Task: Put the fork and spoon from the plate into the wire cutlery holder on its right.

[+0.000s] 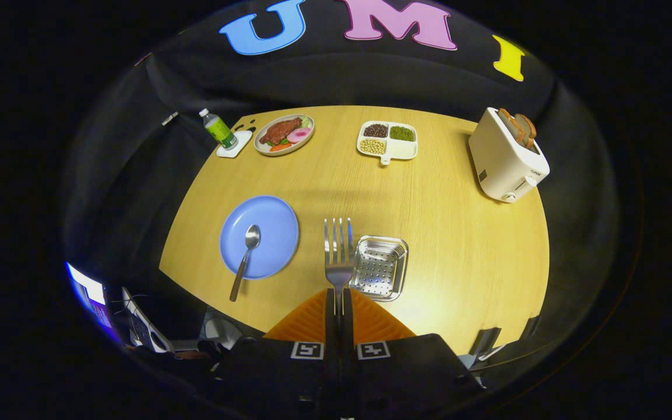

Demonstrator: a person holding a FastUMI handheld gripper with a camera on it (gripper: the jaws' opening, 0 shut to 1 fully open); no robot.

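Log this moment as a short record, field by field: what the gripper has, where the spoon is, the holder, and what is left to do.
gripper: shut on the fork, tines pointing ahead
spoon: on the blue plate, handle hanging over the near rim
cutlery holder: beside the fork tines, right of the plate, no cutlery inside
table: also carries a toaster
left to do: fork not yet in the holder; spoon untouched

A round light-wood table (441, 233) stands against dark cloth walls (324, 81). A bright patch of light falls on the table's near side, right of its middle. Below the table's near left rim sits a lit screen (88, 291), perhaps a monitor, among dim clutter.
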